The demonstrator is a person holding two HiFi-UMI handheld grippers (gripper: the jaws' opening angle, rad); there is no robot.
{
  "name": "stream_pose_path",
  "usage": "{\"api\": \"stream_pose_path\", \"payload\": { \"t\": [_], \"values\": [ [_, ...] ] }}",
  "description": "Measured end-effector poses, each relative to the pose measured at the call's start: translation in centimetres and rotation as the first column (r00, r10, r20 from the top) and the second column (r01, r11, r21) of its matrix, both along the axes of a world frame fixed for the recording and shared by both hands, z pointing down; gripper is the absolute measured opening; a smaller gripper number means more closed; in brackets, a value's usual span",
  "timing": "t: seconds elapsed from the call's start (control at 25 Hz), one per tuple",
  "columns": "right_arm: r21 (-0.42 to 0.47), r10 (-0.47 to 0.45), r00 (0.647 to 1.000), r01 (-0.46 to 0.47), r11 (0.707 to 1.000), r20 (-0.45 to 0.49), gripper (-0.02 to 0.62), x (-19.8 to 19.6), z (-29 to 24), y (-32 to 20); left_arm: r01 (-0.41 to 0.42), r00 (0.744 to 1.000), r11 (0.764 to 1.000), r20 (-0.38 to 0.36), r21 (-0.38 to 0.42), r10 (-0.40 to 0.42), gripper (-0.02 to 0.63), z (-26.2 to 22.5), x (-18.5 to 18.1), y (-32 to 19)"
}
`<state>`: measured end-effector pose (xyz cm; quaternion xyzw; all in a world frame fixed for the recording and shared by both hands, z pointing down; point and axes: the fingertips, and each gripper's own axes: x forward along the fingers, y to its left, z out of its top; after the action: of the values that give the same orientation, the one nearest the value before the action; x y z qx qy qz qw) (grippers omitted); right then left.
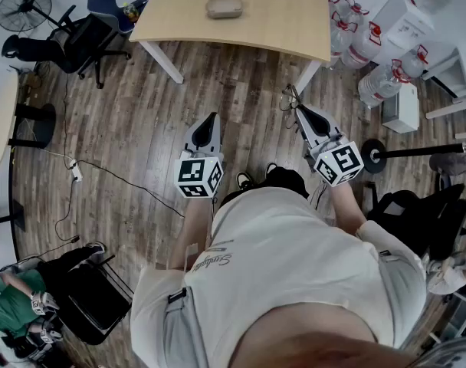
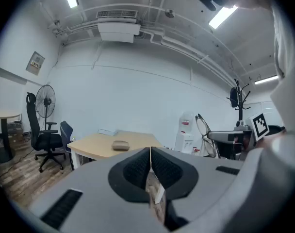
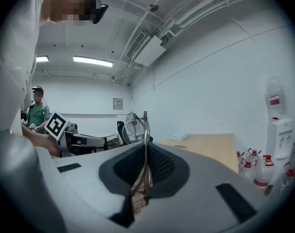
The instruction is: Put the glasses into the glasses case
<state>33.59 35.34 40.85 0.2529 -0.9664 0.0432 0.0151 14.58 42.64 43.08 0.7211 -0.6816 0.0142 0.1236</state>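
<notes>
A tan glasses case (image 1: 224,7) lies shut on the light wooden table (image 1: 294,21) ahead of me, far beyond both grippers. It also shows in the left gripper view as the case (image 2: 121,145). My right gripper (image 1: 298,110) is shut on the thin-framed glasses (image 1: 289,98), which stand up between its pads (image 3: 159,164) as the glasses (image 3: 144,130). In the left gripper view the same glasses (image 2: 204,130) stick out at the right. My left gripper (image 1: 210,119) is shut with nothing in it, its pads (image 2: 138,169) pressed together.
The floor is wooden planks. Office chairs (image 1: 80,41) and a fan (image 1: 22,6) stand at the left, with a cable and power strip (image 1: 76,172) on the floor. Water bottles (image 1: 371,48) and white boxes sit at the right. A seated person (image 1: 14,305) is at the lower left.
</notes>
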Motion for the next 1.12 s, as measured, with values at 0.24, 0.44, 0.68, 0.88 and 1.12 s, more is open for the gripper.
{"api": "stream_pose_path", "payload": {
  "t": [0.24,0.44,0.68,0.88,1.12],
  "values": [
    [0.011,0.011,1.0,-0.011,1.0,0.002,0.009,-2.4,0.5,-0.3,0.009,1.0,1.0,0.0,-0.005,-0.009,0.016,0.9,-2.1,0.2],
    [-0.003,0.019,1.0,-0.019,1.0,-0.016,0.009,-1.9,0.8,-1.0,0.019,1.0,1.0,-0.018,-0.003,-0.019,0.017,1.4,-2.1,0.2],
    [0.024,0.014,1.0,-0.013,1.0,-0.02,0.009,-2.7,-0.2,-1.0,0.017,0.999,1.0,-0.031,-0.009,-0.017,0.017,1.9,-3.0,-0.2],
    [-0.022,0.008,0.999,-0.009,1.0,-0.046,0.009,-2.5,1.5,-1.2,0.013,0.998,0.999,-0.055,-0.044,-0.016,0.017,3.7,-2.4,-0.6],
    [-0.03,0.011,0.999,-0.012,0.999,-0.05,0.01,-4.4,2.2,-3.8,0.041,0.998,0.996,-0.054,-0.078,-0.045,0.017,4.9,-4.2,-2.3]
  ]
}}
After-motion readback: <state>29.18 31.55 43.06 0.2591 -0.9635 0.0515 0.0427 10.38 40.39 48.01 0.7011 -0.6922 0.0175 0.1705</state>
